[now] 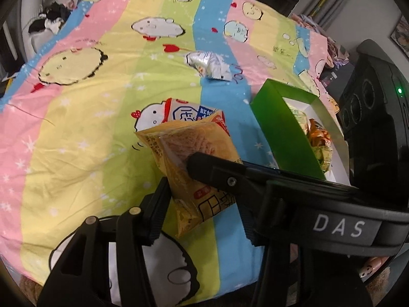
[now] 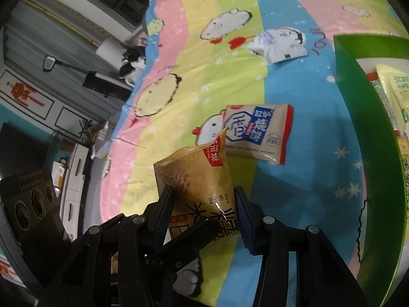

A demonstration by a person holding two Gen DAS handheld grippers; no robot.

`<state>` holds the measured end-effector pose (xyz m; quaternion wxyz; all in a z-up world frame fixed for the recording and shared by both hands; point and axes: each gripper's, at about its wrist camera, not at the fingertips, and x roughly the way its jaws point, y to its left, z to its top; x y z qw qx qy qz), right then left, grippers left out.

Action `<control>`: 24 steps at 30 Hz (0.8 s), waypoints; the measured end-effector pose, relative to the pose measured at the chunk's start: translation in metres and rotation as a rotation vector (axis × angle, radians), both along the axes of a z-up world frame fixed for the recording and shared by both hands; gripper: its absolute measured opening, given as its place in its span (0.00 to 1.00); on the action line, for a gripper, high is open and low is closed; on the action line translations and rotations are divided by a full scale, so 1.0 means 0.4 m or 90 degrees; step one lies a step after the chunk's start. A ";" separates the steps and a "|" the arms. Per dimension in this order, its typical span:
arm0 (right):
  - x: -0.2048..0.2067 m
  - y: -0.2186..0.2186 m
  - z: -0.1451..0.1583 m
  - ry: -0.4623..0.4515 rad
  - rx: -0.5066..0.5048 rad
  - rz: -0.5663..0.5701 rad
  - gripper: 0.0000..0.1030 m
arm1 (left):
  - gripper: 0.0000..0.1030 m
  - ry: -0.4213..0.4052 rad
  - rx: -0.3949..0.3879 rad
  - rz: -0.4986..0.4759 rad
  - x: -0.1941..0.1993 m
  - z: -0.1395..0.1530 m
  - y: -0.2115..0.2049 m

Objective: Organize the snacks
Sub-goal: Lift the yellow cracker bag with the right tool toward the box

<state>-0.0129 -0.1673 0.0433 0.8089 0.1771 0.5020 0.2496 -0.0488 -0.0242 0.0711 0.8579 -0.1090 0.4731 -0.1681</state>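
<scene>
Both grippers clamped on the same yellow snack packet [image 2: 196, 192], held up over the striped bedsheet [image 1: 76, 133]: right gripper [image 2: 204, 217], left gripper [image 1: 176, 176]. Best to let one go, then drop it flat into the green box [image 1: 278, 130], nearby at right.

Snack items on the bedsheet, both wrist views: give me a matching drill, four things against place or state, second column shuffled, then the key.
Things:
1. yellow rice-cracker packet
2. white biscuit packet with red ends
3. silver-white wrapper
4. green box

Places or states:
A. lies alone farther up the sheet, beyond the other packets
B. open, with wrapped snacks already inside
C. pinched between gripper fingers, lifted off the sheet
D. flat on the sheet just behind the held packet

Pairs: 1-C, 2-D, 3-A, 4-B
</scene>
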 end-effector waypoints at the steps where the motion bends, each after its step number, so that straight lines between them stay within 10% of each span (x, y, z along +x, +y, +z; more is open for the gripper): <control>1: -0.008 0.003 0.006 -0.006 0.004 -0.001 0.48 | 0.49 -0.009 0.003 0.004 -0.009 0.007 0.003; 24: -0.062 0.021 0.067 -0.058 -0.008 0.004 0.48 | 0.49 -0.066 -0.011 0.015 -0.082 0.058 0.003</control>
